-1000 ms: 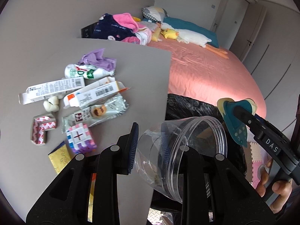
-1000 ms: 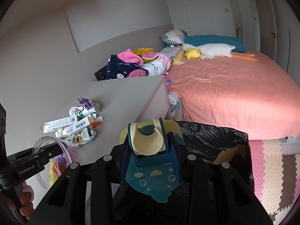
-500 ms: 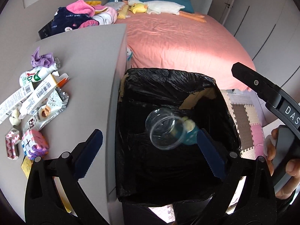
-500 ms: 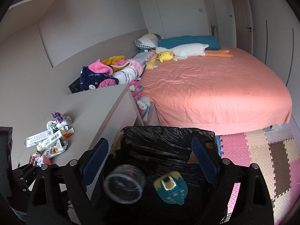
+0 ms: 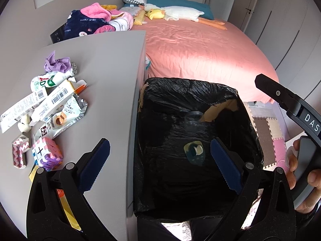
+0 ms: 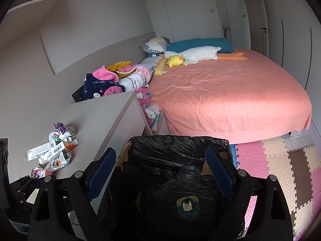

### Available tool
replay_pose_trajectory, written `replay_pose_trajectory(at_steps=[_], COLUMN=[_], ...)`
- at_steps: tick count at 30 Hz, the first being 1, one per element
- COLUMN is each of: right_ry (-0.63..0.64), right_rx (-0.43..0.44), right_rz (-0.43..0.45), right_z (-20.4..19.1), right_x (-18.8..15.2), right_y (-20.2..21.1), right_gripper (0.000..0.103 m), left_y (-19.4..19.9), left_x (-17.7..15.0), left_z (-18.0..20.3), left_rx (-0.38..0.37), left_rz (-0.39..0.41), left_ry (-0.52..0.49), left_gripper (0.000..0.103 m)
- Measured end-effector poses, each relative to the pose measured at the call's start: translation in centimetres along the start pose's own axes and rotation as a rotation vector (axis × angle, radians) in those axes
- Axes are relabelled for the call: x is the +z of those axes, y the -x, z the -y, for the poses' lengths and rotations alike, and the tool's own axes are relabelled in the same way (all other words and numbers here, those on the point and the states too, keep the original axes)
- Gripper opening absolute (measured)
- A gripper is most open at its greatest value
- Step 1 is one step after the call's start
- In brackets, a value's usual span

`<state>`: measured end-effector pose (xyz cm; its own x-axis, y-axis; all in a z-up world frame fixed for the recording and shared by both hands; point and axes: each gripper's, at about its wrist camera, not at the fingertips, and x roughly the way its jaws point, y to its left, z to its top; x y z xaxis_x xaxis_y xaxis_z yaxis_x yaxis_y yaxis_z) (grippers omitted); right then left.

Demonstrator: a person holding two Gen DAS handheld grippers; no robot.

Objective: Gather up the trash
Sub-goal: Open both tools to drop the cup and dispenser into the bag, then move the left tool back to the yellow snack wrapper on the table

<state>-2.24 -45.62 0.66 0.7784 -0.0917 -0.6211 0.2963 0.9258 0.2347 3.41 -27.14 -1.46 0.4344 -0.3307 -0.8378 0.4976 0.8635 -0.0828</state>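
Both grippers hover over the black-bagged trash bin (image 5: 180, 92), which stands betw. the grey cabinet top (image 5: 104, 60) and the pink bed (image 5: 200, 50). Left gripper (image 5: 160, 160): jaws spread wide, nothing betw. the blue pads (image 5: 94, 160). Right gripper (image 6: 160, 172): also spread wide, empty; a hand (image 5: 301, 172) holds its handle at the right edge of the left wrist view. Inside the bin, on the black liner: a clear plastic jar (image 6: 188, 174) lying toward the far side, near a torn bit of cardboard rim (image 5: 220, 108), and a teal-and-cream card-like piece (image 6: 187, 206) nearer the cameras, apart from the jar. Trash on the cabinet top, left of the bin: crumpled purple tissue (image 5: 57, 64), white drink bottle w/ green print (image 5: 50, 80) touching it, two long white barcode boxes (image 5: 40, 102) overlapping, a silver snack wrapper (image 5: 68, 114), a pink/purple puzzle cube (image 5: 47, 153), a small red-patterned carton (image 5: 19, 154) and a yellow packet (image 5: 66, 206) partly under the left gripper. Foam floor mats (image 6: 280, 164) lie right of the bin.
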Motion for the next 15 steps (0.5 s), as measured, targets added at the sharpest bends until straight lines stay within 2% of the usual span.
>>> replay_pose_trajectory(at_steps=[15], right_ry=[0.075], right_rx=[0.084], right_rz=[-0.023], right_z=[-5.7], right_x=[-1.2], right_y=[-0.5], right_gripper=[0.09], left_y=[2.7], left_x=[-3.6], left_z=[-5.8], left_rx=[0.084], left_rz=[0.022], left_ry=[0.113], left_gripper=[0.097])
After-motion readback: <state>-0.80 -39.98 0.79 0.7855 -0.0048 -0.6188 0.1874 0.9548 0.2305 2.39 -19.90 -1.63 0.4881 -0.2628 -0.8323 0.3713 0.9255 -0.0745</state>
